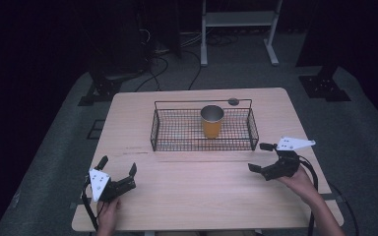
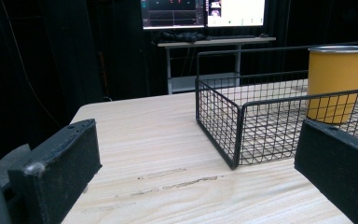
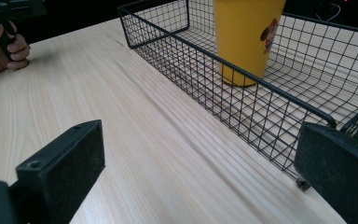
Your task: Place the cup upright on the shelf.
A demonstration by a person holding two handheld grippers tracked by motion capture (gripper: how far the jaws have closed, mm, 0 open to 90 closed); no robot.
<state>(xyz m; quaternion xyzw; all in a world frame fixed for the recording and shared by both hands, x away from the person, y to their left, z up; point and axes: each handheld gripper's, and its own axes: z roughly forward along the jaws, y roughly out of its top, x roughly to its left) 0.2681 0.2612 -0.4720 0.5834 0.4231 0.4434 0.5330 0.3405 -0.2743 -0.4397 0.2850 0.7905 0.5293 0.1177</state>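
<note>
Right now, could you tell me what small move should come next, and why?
Probably bring the right gripper forward over the wire basket's near rim toward the yellow cup. Both grippers are open and holding nothing, the cup stands upright inside the basket, and the right one looks somewhat closer.

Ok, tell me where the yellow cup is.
In the high view the yellow cup stands upright inside the wire basket, right of its middle, at the table's far centre, beyond both open claws.

Wooden table (image 1: 197,196) — wire basket (image 1: 177,132) resting on it.
</note>
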